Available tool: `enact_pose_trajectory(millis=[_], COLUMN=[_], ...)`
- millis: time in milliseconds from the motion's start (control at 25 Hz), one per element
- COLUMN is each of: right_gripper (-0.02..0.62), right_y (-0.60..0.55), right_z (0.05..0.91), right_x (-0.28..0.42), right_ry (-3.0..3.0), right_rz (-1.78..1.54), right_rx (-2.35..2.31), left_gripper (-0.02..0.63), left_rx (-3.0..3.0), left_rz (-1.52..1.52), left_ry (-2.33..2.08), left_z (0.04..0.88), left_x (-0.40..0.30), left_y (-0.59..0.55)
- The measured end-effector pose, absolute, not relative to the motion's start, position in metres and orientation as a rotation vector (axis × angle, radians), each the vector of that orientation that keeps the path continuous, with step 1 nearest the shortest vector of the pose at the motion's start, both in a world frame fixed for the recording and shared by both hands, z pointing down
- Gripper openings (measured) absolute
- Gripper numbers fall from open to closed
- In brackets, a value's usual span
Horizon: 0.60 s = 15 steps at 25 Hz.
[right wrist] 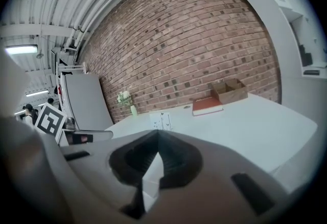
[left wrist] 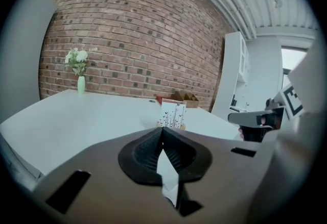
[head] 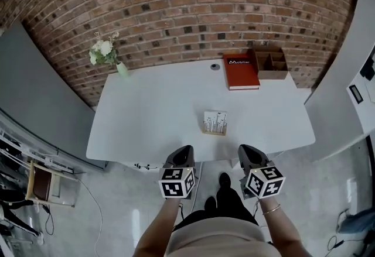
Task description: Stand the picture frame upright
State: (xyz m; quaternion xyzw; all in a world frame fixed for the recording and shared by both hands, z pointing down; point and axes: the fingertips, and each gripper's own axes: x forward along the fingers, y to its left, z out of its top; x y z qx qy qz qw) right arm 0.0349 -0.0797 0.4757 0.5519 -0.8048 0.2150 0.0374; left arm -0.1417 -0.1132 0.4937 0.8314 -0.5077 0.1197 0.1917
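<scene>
The tabletop point(head: 152, 109) is smooth and white with a soft satin sheen. The picture frame point(head: 215, 122) has a pale, wood-like edge round a white printed paper face. The brick wall point(head: 187, 10) is rough and matt. The red book point(head: 241, 71) has a smooth cover, and the box point(head: 271, 63) beside it looks like matt brown cardboard or wood. The vase point(head: 122, 69) is pale green and smooth. The left hand-held gripper point(left wrist: 163, 132) and the right hand-held gripper point(right wrist: 156, 135) have dull grey-brown, plastic-looking shells with black ribbed pads point(left wrist: 148, 149). The floor point(head: 117, 209) is pale and glossy.
</scene>
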Motion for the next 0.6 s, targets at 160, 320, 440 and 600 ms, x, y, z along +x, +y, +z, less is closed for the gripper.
enact_pose_trajectory(millis=[160, 320, 440, 600], right_gripper=[0.003, 0.002, 0.002, 0.002], right_y=[-0.074, -0.069, -0.067, -0.066], right_z=[0.478, 0.481, 0.482, 0.482], right_x=[0.032, 0.032, 0.033, 0.036], right_ry=[-2.458, -2.436, -2.426, -2.415], right_rz=[0.661, 0.644, 0.657, 0.664], right_rx=[1.702, 1.720, 1.737, 1.756], left_gripper=[-0.006, -0.006, -0.006, -0.006], left_rx=[2.333, 2.334, 2.338, 2.348], left_rz=[0.342, 0.342, 0.345, 0.344], left_ry=[-1.423, -1.419, -1.420, -1.415], left_z=[0.495, 0.496, 0.495, 0.494], left_x=[-0.146, -0.148, -0.148, -0.146], left_y=[-0.108, -0.106, -0.105, -0.105])
